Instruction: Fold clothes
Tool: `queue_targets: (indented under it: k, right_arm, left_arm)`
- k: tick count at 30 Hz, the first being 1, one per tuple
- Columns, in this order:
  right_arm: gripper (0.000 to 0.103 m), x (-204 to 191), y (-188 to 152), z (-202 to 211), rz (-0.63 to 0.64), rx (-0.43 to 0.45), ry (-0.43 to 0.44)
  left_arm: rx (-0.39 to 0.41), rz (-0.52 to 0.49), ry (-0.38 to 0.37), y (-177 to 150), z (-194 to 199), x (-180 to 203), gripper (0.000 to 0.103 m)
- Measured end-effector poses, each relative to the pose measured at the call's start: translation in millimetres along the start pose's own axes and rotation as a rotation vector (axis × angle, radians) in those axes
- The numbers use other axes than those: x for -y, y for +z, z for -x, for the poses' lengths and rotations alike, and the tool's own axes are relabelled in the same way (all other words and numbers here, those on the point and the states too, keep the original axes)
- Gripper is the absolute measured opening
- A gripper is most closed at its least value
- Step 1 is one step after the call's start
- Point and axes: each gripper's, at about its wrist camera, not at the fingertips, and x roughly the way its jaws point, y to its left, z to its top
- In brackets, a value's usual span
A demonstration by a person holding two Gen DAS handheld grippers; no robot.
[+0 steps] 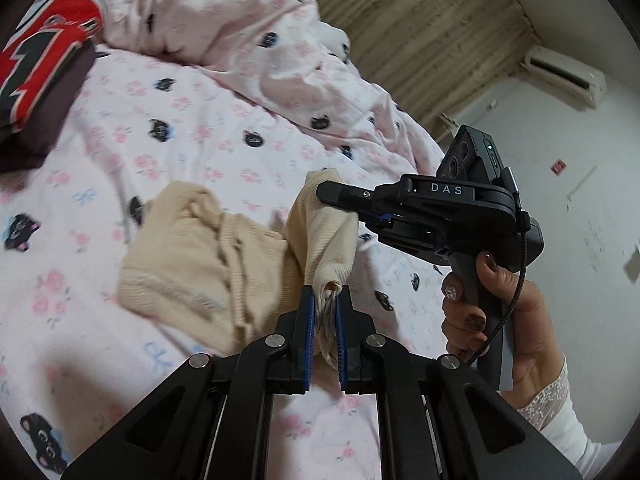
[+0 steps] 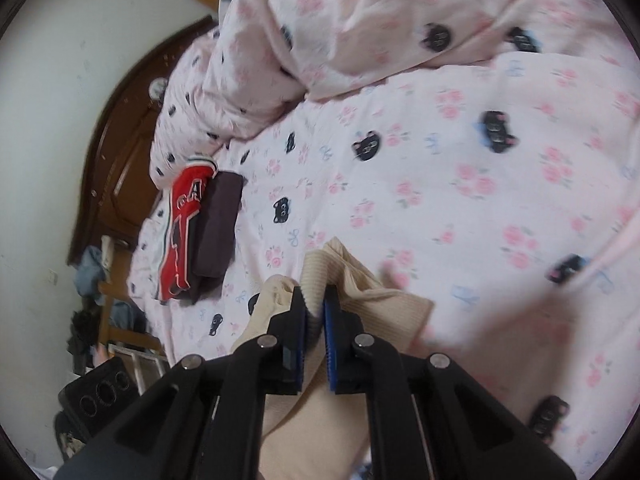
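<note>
A cream ribbed knit garment lies bunched on the pink patterned bedsheet. My left gripper is shut on a gathered edge of it, lifted off the bed. In the left wrist view my right gripper, held by a hand, is clamped on the upper corner of the same cloth. The right wrist view shows my right gripper shut on the cream garment, which hangs down between and below its fingers.
A folded red printed top lies on a folded dark garment at the bed's far left. A crumpled pink duvet fills the back. A wooden headboard and floor clutter sit beyond the bed's edge.
</note>
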Motion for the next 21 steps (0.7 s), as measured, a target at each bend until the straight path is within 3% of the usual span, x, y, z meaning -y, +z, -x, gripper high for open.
queue_targets:
  k: [14,21]
  right_arm:
    - [0.009,-51,9,-70,0.046,-0.091,-0.127]
    - [0.014,-58,10,-97,0.054,-0.134,-0.173]
  left_arm:
    - [0.036,0.195,0.112,6,31,-55,0.008]
    - [-0.055,0.253,0.21,-1,25,-75,0.008]
